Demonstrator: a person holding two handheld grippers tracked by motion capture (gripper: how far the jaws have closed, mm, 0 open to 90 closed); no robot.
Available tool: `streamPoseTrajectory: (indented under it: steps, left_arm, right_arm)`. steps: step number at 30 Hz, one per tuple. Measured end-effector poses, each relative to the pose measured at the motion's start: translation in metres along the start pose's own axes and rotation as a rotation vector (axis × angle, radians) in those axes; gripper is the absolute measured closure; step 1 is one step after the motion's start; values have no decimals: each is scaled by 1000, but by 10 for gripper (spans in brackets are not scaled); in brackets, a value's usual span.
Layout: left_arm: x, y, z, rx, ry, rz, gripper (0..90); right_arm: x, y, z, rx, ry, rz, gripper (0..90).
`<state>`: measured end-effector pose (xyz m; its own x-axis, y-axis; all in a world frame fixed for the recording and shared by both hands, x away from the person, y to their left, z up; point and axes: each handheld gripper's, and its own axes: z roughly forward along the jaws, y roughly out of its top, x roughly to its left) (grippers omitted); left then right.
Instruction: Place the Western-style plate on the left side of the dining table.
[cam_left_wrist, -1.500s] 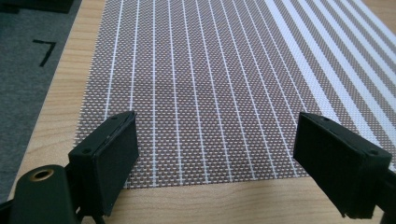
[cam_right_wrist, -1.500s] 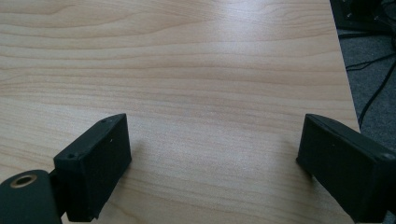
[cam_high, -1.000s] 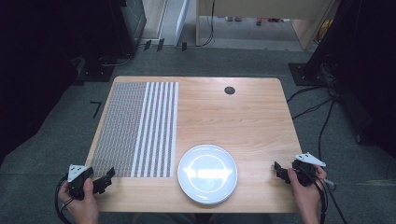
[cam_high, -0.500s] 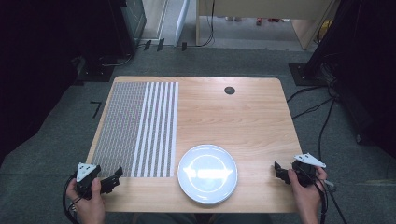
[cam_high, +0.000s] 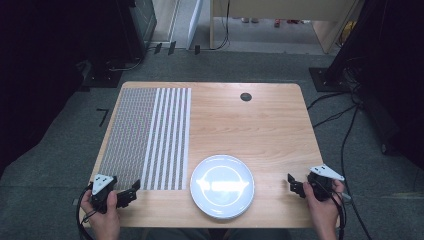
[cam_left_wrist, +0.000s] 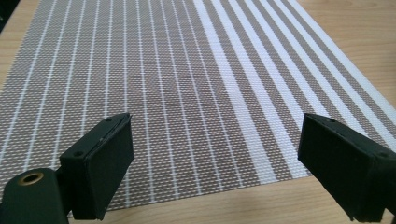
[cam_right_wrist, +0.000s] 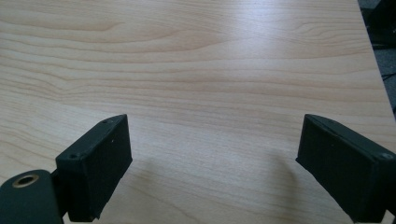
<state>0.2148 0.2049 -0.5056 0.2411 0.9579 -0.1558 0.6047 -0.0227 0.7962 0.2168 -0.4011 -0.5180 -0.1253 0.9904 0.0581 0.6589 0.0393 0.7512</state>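
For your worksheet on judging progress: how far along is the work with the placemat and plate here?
Done: nothing visibly. The plate sits on bare table beside the placemat. In hand: the left gripper, jaws open, faces the placemat's near edge. Left: grasping anything; the right gripper is open over bare wood.

Plate right of placemat

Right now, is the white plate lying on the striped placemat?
No, the white plate sits on the bare wooden table, just right of the striped placemat.
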Motion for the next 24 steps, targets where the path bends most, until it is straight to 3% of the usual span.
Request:
streamPoseTrajectory:
  steps: [10,20,24]
  left_arm:
    - [-15,1,6,8,-41,36,107]
    - [-25,1,9,8,-79,40,107]
    - [-32,1,11,12,-94,54,108]
  right_arm:
    - [15,1,1,1,52,-6,95]
    - [24,2,0,-1,84,-19,96]
    - [30,2,0,-1,117,-11,96]
